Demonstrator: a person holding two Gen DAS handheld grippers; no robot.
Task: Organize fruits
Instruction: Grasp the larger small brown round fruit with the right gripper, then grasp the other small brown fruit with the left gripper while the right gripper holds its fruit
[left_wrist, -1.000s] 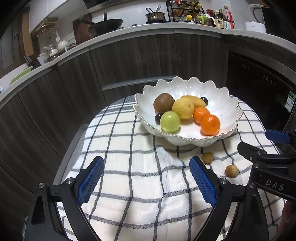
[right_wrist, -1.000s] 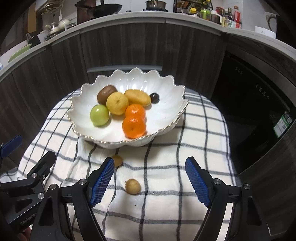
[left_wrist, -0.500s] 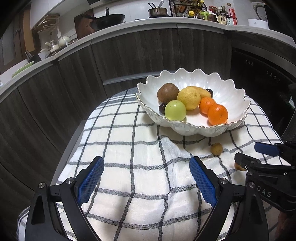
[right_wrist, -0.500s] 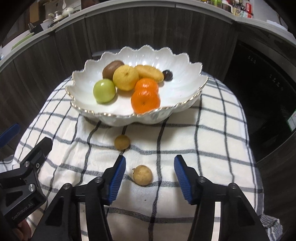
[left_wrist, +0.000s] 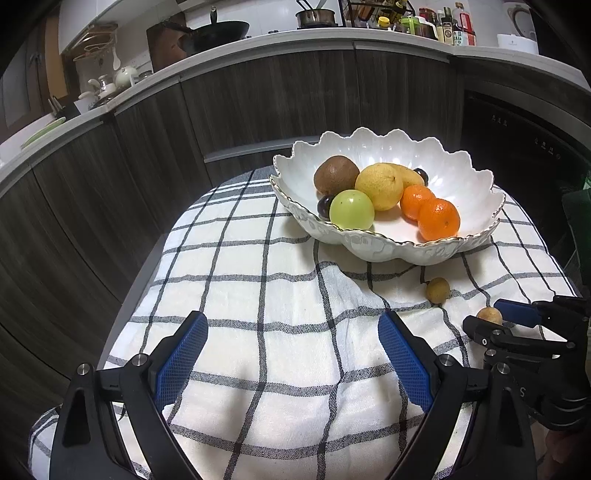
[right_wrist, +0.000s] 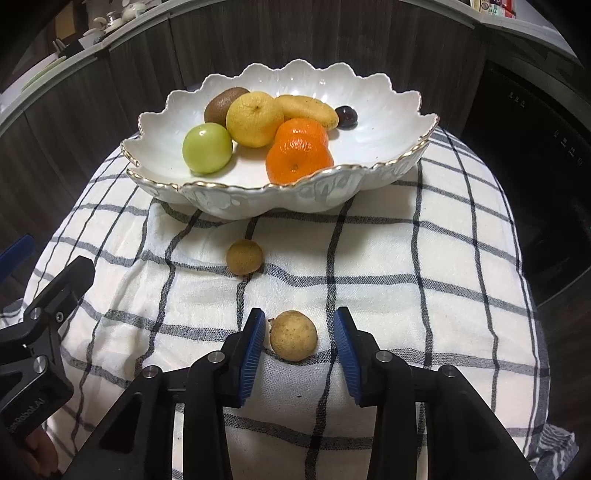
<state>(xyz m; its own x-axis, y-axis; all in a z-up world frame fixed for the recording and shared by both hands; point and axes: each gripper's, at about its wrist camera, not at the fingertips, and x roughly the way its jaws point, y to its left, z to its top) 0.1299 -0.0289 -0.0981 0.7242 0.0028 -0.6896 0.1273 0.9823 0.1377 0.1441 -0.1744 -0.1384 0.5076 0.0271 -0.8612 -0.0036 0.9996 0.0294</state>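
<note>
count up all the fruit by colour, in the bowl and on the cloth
Orange: 2
Yellow: 2
Green: 1
Brown kiwi: 1
Dark purple: 2
Tan, on the cloth: 2
Total: 10

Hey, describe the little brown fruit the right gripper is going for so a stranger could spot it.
Find the white scalloped bowl on the checked cloth. Two small tan fruits lie in front of it. The nearer fruit, farther from the bowl than the other fruit, sits between the right gripper fingers.
</note>
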